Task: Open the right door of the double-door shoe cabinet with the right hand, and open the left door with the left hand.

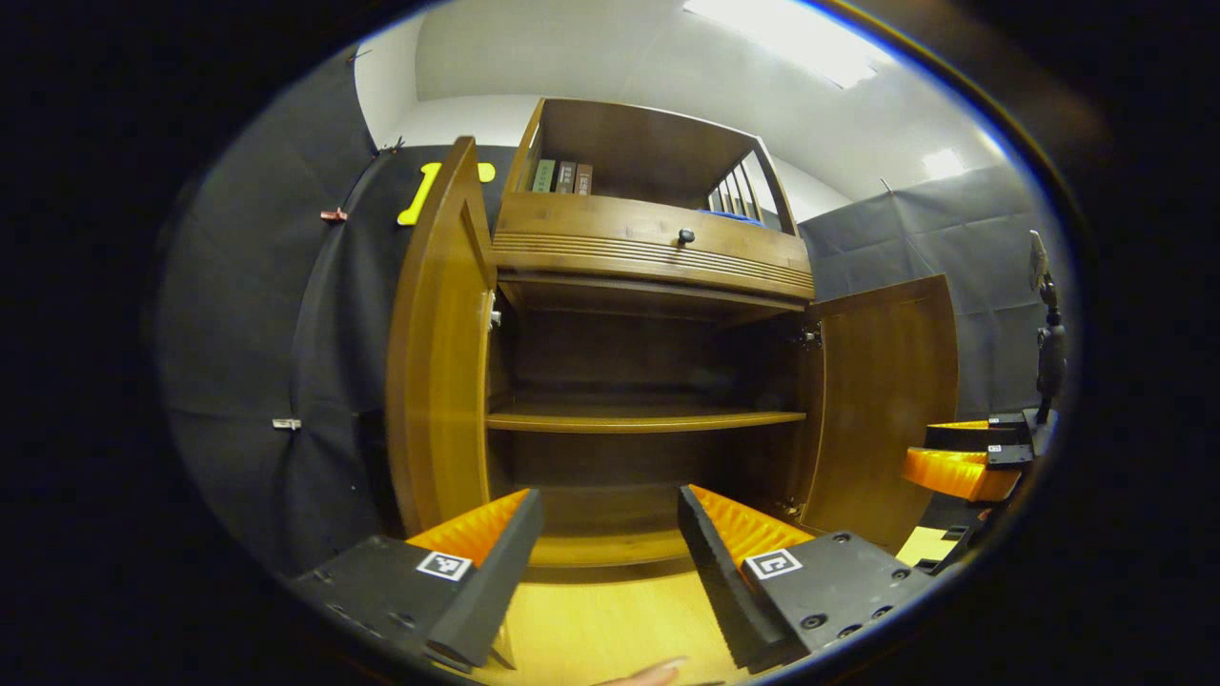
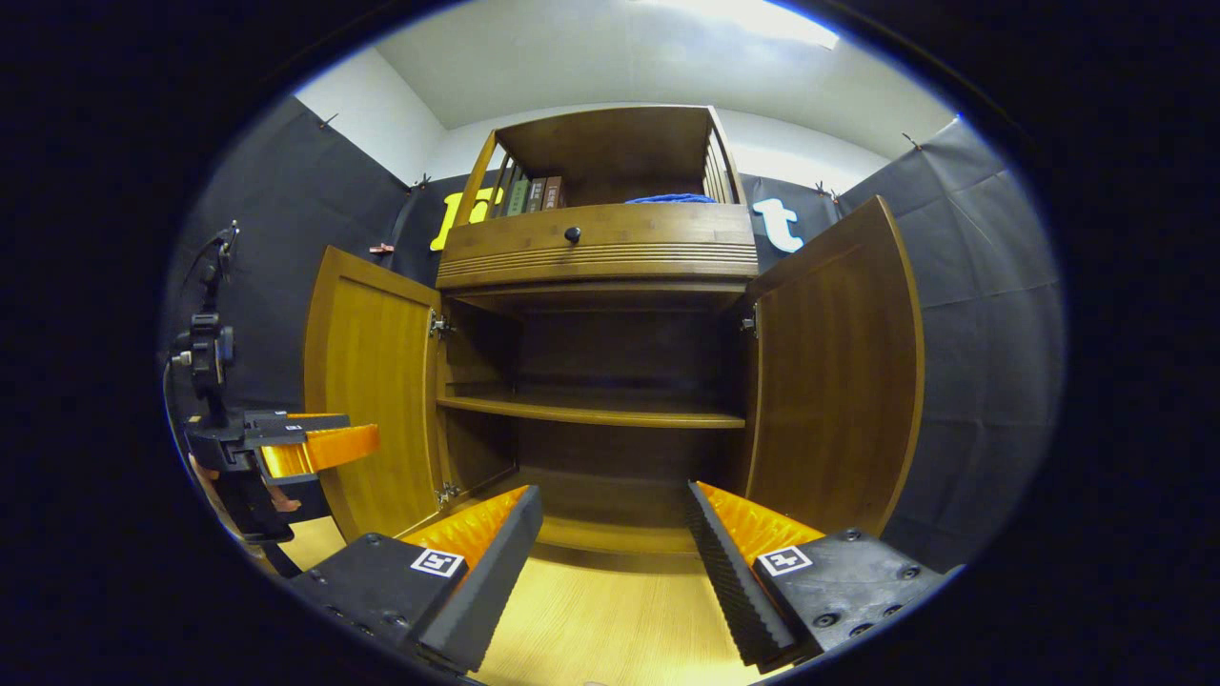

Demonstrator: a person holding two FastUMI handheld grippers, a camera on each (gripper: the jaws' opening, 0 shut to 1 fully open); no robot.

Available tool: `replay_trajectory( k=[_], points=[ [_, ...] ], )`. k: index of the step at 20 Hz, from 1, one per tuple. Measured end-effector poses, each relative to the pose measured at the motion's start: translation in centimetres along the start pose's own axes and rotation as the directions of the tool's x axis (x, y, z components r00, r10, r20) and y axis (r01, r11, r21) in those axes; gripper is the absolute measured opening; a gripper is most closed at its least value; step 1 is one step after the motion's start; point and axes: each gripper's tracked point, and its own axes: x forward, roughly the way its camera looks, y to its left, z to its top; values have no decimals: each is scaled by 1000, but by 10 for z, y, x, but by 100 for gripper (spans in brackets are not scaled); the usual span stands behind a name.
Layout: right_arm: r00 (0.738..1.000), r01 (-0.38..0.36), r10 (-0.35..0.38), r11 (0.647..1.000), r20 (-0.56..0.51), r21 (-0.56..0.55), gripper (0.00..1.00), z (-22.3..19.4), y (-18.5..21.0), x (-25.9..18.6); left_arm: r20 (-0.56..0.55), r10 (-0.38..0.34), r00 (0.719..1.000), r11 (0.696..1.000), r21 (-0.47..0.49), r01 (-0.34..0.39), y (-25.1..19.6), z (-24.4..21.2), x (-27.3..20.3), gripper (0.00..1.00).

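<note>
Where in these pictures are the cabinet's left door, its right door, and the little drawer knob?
left door (image 2: 376, 400): right gripper view, on the middle of its inner panel.
right door (image 2: 834, 381): right gripper view, on the middle of its inner panel.
drawer knob (image 1: 685, 235): left gripper view, on the dark round knob itself.

Bright ceiling light (image 1: 791, 38), shadowed cabinet interior (image 1: 620, 353), fisheye-curved edges.

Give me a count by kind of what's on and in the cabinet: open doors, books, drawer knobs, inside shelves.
Open doors: 2 (left door, right door)
Books: 3
Drawer knob: 1
Inside shelf: 1
Total: 7
</note>
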Motion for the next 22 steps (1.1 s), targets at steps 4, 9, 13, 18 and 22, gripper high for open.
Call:
replay_trajectory(
  k=[4, 9, 13, 18, 22],
  points=[
    [1000, 16, -16, 1000, -1, -12, 95, 0, -12, 6, -3, -20, 1000, 1000, 0, 20, -13, -2, 14, 95],
    [1000, 0, 0, 999, -18, -36, 99, -9, -8, 14, 12, -25, 1000, 999, 42, 25, -19, -1, 17, 94],
    [1000, -14, 14, 1000, -3, -26, 97, -7, -3, 17, 33, -9, 999, 998, 70, 6, -14, 4, 14, 92],
    [1000, -13, 13, 999, 14, -50, 99, -3, 2, 21, 44, -26, 999, 997, 71, 22, -17, 8, 11, 94],
    [1000, -20, 20, 998, 3, -55, 97, -7, 6, 19, 49, -46, 998, 997, 69, 42, -19, 7, 10, 92]
  ],
)
